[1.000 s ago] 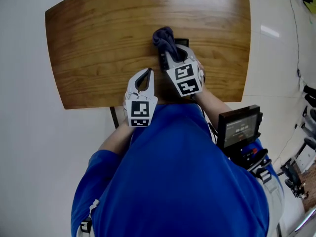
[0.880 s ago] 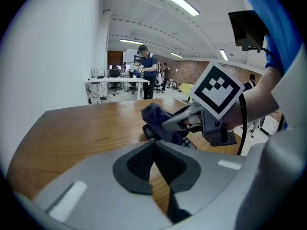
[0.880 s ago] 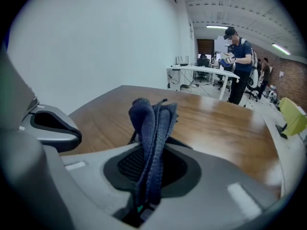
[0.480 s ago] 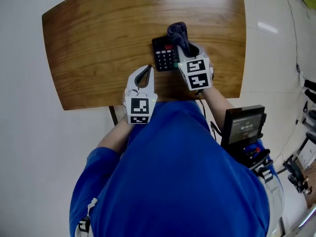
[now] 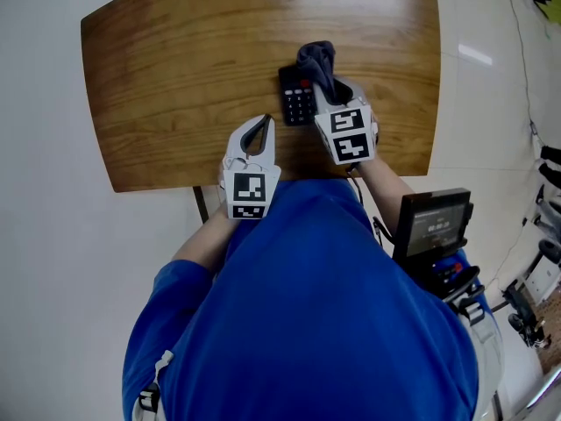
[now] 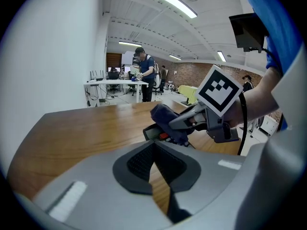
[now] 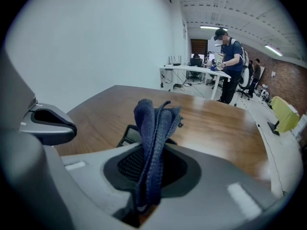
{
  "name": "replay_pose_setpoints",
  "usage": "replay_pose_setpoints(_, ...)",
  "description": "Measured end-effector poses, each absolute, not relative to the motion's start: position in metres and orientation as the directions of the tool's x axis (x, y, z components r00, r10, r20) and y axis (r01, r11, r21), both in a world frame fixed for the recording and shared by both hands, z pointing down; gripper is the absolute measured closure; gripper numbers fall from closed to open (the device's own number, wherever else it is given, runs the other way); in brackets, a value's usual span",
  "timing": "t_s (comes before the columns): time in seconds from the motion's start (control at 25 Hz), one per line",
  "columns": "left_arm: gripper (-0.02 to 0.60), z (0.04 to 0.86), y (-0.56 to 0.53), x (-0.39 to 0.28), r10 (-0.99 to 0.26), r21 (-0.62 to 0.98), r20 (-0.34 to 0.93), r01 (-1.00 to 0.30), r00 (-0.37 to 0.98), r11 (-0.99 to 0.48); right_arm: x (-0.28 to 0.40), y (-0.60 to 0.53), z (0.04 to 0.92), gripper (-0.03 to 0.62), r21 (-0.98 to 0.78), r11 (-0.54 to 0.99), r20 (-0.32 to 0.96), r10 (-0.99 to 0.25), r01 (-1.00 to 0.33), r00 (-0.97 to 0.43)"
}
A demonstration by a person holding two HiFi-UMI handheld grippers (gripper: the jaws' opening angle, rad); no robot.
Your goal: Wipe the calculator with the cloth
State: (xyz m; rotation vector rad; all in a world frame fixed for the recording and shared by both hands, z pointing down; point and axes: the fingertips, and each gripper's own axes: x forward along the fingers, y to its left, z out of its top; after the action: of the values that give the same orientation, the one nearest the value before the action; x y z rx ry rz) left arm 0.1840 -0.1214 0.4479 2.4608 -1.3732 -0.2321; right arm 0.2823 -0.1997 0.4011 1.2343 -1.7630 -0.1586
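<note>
Wooden tabletop (image 5: 175,68): the calculator (image 5: 296,97) lies right of centre, nearer the front edge than the far one, with its keys facing up. The right gripper (image 5: 326,90) is clamped on a dark blue cloth (image 5: 317,62). The folded cloth stands up from its jaws and covers the calculator's right side. The left gripper (image 5: 262,124) is at the front edge, left of the calculator and apart from it. Its jaws are drawn together to a narrow slit with nothing between them.
</note>
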Motion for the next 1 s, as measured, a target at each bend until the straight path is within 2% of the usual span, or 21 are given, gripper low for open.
replay_pose_setpoints(0.24,0.575,0.443,-0.115,0.176,-0.865,0.333,0.013,-0.818,0.501,-0.469,0.245,-0.178,0.426,0.522,0.525,0.588,0.668,-0.732,-0.616,-0.129)
replay_pose_setpoints(0.4,0.575,0.443,-0.112,0.165,-0.869,0.331,0.031,-0.825,0.494,-0.457,0.230,-0.171,0.446,0.522,0.502,0.630,0.712,-0.690,-0.593,-0.131)
replay_pose_setpoints(1.0,0.574,0.446,-0.119,0.175,-0.843,0.305,0.029,-0.808,0.538,-0.505,0.277,-0.194,0.430,0.522,0.526,0.532,0.674,-0.737,-0.664,-0.057)
